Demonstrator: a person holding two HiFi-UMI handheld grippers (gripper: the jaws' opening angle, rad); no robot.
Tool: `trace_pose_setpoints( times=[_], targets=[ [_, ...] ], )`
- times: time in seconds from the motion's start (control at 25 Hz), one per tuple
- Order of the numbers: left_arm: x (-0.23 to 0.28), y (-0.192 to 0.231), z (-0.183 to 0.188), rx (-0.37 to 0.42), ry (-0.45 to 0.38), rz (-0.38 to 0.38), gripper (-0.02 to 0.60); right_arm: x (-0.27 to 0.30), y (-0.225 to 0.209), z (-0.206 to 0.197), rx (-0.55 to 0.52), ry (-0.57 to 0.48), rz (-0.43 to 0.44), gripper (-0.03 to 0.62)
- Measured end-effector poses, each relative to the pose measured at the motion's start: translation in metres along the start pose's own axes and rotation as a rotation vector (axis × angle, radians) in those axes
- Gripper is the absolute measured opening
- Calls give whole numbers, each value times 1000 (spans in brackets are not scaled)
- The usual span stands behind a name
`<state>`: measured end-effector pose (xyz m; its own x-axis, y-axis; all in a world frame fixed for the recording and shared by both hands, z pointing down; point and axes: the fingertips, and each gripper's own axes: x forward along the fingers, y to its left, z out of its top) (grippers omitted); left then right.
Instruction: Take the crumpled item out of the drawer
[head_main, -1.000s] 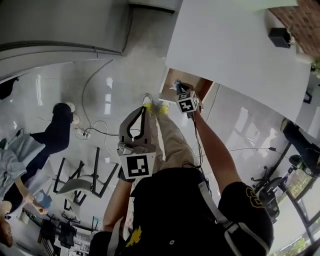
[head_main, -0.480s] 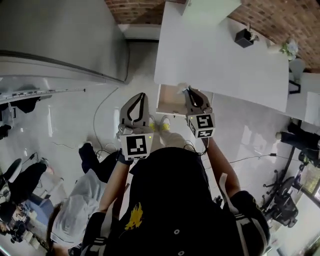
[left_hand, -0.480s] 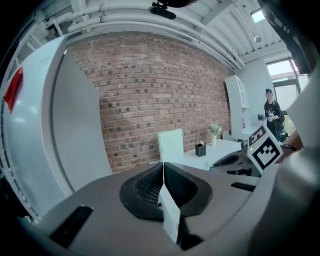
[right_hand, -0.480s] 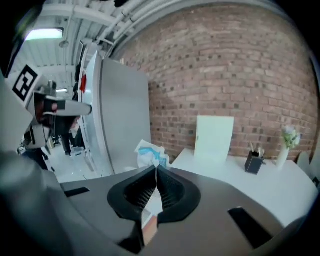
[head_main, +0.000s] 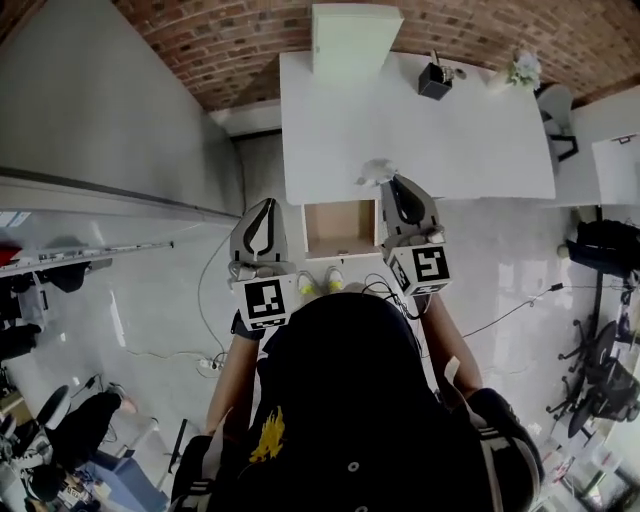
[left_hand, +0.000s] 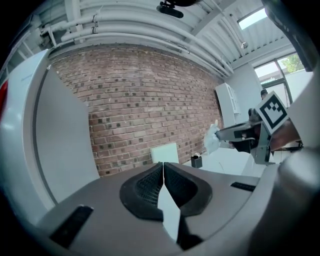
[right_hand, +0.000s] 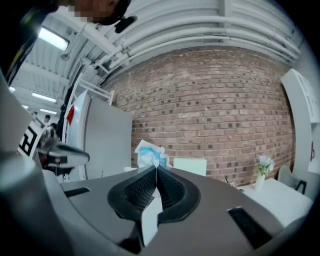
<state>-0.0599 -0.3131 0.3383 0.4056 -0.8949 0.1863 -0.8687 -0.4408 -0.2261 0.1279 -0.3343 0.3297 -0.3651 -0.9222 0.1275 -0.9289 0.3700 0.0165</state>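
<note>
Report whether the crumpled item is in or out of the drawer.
Out. The right claw grips the item over the table, beyond the open drawer.

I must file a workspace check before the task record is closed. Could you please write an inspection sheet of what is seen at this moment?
Surface: white table.
Job's things: drawer open, nothing seen inside; crumpled item is out of it, near the table's front edge.
Clutter: black holder, flower vase, pale panel at the table's back.
Grippers: right claw shut on the crumpled item; left claw shut, empty.
Cables: floor cable to a power strip on the left; second cable on the right.
Surroundings: brick wall, office chairs.
</note>
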Motion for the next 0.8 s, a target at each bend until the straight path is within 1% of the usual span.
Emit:
trace_pose_setpoints(
  times=[0.08,0.16,0.24,0.32,0.52,0.72,0.8],
  targets=[
    [3,-5,2,7,-3,-17,21,-11,-7,20,62,-46,-26,31],
    [7,-13,4,15,-6,-37,21,-22,-13,43,92,-107,-49,29],
    [11,-23,7,22,-14,-62,21,-33,-19,60,96,-146,-69,31],
    [14,-32,14,32,-27,-86,21,-43,-23,69,83,-164,-85,29],
    [18,-48,28,50,-59,-134,21,-65,-35,76,83,-180,-136,29],
    [17,-56,24,55,-54,-168,21,-84,-37,75,43,-170,-184,29],
    [17,-58,23,52,-55,-177,21,-91,-39,77,43,-171,-205,29]
  ],
)
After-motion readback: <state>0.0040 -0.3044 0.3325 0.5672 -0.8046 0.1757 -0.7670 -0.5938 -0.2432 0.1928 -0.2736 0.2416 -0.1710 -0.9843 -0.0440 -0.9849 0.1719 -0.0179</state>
